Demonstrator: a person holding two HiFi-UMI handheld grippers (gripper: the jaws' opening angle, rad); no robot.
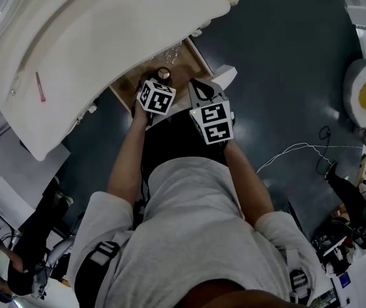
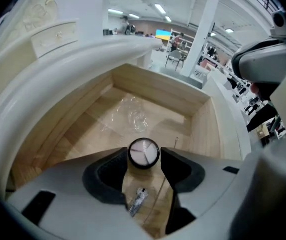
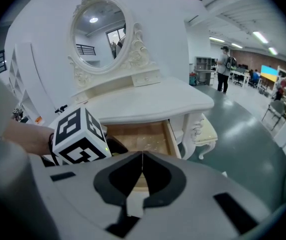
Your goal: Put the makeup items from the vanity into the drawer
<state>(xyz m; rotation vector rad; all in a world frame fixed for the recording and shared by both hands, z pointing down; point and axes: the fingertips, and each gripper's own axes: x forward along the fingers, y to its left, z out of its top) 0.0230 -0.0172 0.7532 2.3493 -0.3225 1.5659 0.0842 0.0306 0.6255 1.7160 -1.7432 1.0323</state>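
Note:
In the left gripper view my left gripper (image 2: 143, 160) is shut on a small round-capped makeup jar (image 2: 143, 152), held over the open wooden drawer (image 2: 203, 134). The head view shows that jar (image 1: 163, 74) at the drawer (image 1: 199, 55) under the white vanity top (image 1: 106, 37). A small silvery item (image 2: 138, 200) lies on the drawer floor below the jaws, and crumpled clear plastic (image 2: 132, 115) lies further in. My right gripper (image 3: 141, 168) is shut with nothing in it and hangs just right of the left one, in front of the drawer (image 3: 138, 135).
The vanity's oval mirror (image 3: 98, 30) stands at the back of its top (image 3: 148, 100). A white stool (image 3: 208, 131) stands right of the vanity. Dark floor (image 1: 285, 76) spreads to the right, with a white cable (image 1: 298, 148) lying on it. People are in the background.

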